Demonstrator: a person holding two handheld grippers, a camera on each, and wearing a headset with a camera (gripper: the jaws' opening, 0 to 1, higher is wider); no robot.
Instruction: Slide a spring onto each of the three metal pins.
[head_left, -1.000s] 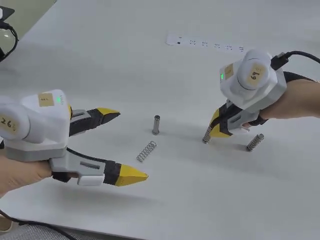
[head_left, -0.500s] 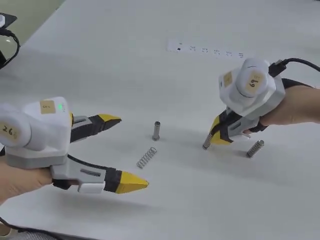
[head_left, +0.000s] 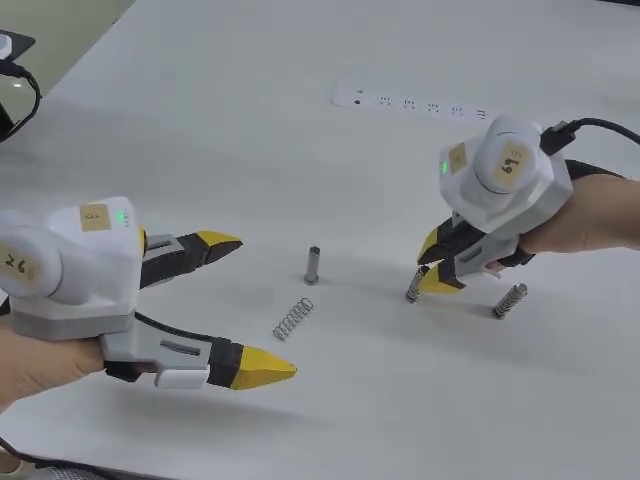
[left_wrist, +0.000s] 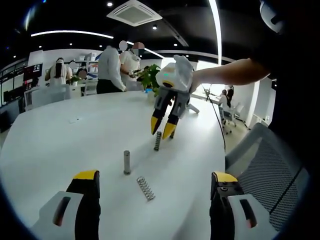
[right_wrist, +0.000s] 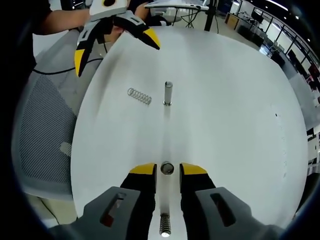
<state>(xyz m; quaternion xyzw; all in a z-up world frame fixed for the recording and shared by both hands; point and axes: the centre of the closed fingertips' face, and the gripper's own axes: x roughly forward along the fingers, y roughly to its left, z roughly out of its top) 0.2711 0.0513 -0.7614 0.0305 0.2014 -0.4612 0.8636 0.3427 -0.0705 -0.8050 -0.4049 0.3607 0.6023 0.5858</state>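
Just between barely parted fingers (right_wrist: 145, 172) of right gripper (head_left: 431, 266), spring-sleeved pin (right_wrist: 167, 168), ungripped, left gripper (left_wrist: 155, 176) spread wide, empty

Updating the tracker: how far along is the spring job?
Looks done: sprung pin under the open right gripper, second sprung pin beside it. In hand: nothing; left gripper open. Left: loose spring onto the bare pin.
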